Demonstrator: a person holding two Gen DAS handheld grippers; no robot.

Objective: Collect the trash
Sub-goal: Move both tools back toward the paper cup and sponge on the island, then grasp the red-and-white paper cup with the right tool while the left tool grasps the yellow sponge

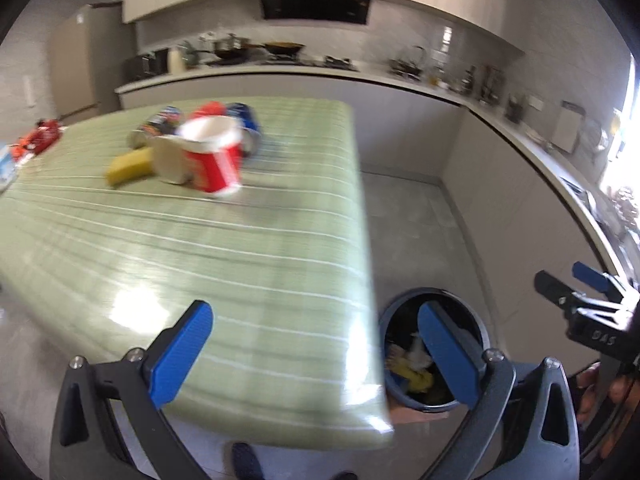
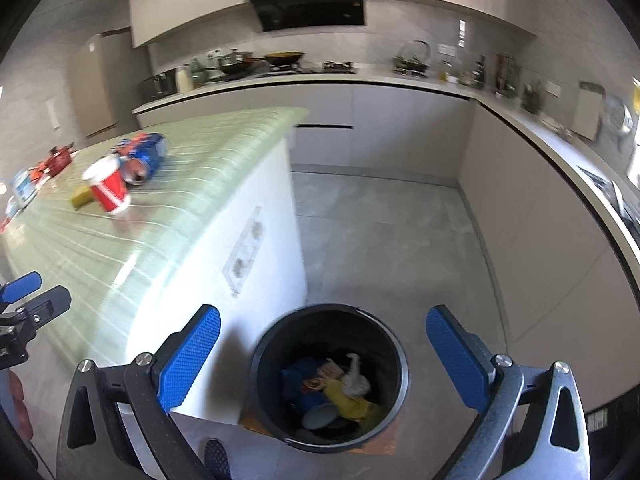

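Both claws spread wide w/ nothing between the blue pads. Left claw (image 1: 316,354) hangs over the near edge of the green striped bench (image 1: 224,264); right claw (image 2: 324,360) sits above the dark round bin (image 2: 394,350) on the floor, just beside the bench's white side. Bin holds yellow, white & blue scraps. Trash still on the bench, far end: red-white paper cup (image 1: 214,160) on its side, touching a yellow sponge (image 1: 128,166), blue cans (image 1: 244,118) just behind, blurry.
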